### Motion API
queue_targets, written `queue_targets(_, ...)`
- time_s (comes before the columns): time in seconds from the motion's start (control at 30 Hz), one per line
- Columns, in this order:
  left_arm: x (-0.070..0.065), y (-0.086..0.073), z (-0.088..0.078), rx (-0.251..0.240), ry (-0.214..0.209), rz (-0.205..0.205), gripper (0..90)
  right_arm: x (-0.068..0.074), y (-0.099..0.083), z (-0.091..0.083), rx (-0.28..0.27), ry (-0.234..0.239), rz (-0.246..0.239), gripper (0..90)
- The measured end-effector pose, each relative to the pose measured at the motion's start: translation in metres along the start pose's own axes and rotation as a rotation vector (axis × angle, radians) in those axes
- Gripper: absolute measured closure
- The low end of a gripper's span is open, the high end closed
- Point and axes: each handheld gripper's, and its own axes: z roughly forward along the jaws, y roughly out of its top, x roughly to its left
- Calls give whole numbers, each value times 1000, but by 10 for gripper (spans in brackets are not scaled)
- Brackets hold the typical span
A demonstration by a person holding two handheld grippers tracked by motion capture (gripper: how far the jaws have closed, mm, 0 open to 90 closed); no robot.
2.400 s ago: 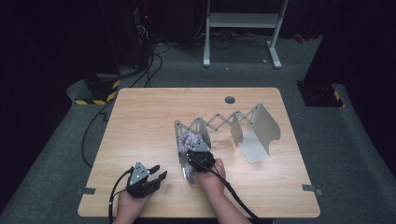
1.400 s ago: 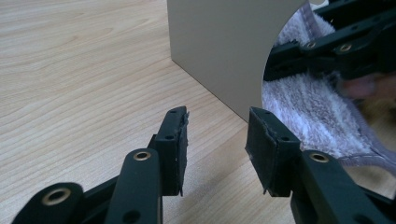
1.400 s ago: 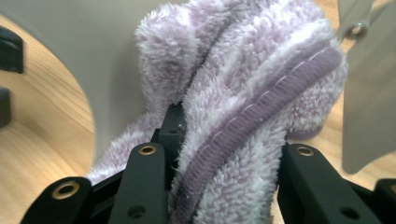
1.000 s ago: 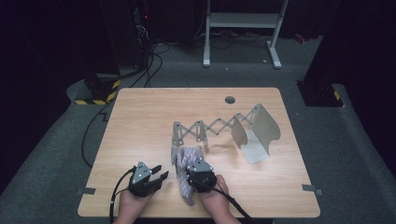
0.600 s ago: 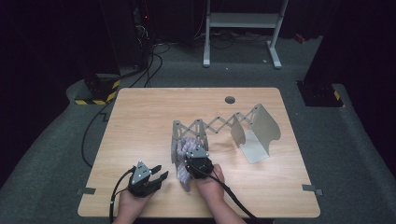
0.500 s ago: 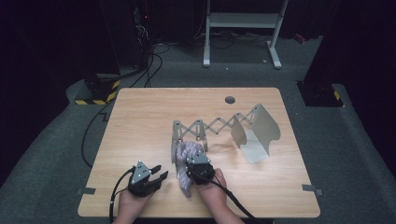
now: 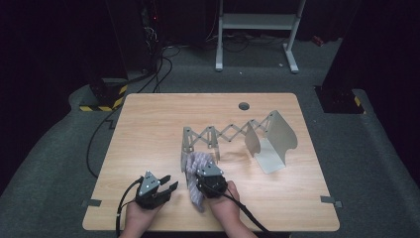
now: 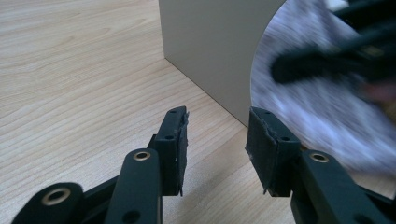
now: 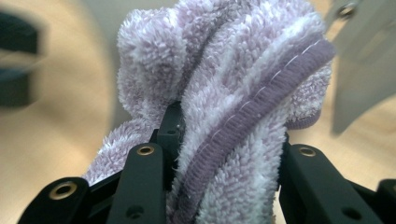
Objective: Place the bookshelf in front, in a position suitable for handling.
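Lilac terry cloth (image 9: 233,93) fills the right tongs (image 7: 205,173), whose jaws are clamped on its bunched folds, the rest hanging to the tabletop (image 7: 148,129) below them. Just beyond these tongs stands a grey folding rack (image 7: 218,136). Left tongs (image 8: 215,140), beside the right ones, stand apart with nothing between them.

Fluffy lilac terry towel (image 9: 233,93), matt wood-grain table (image 7: 158,129), smooth matt metal rack (image 7: 270,141), black plastic jaws.
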Motion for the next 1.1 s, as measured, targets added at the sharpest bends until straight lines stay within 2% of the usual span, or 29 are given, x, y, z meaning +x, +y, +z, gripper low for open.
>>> queue_targets(0.1,0,0,-1,-3,-1,4,580,-9,12,14,7,-47,22,626)
queue_targets(0.13,0,0,-1,-5,-2,1,581,-11,15,18,10,-50,35,626)
queue_targets(0.23,2,0,-2,-7,0,-1,581,-10,15,18,13,-52,28,628)
queue_targets(0.27,2,0,-3,-8,-1,-1,581,-7,12,14,14,-45,5,629)
queue_targets(0.33,2,0,-3,-9,0,-1,581,-6,10,12,12,-36,0,629)
queue_targets(0.57,1,0,-3,-11,3,-2,593,8,-19,-21,-14,58,-27,629)
queue_targets(0.7,1,0,-3,-10,4,-2,593,10,-20,-24,-14,56,-38,628)
queue_targets(0.87,1,0,-4,-16,1,-7,592,1,-11,-9,-14,34,-1,626)
queue_targets(1.0,2,0,-4,-14,5,-9,588,-7,3,6,-9,-5,26,623)
queue_targets(1.1,2,0,-4,-15,8,-8,584,-8,5,8,-10,-5,34,626)
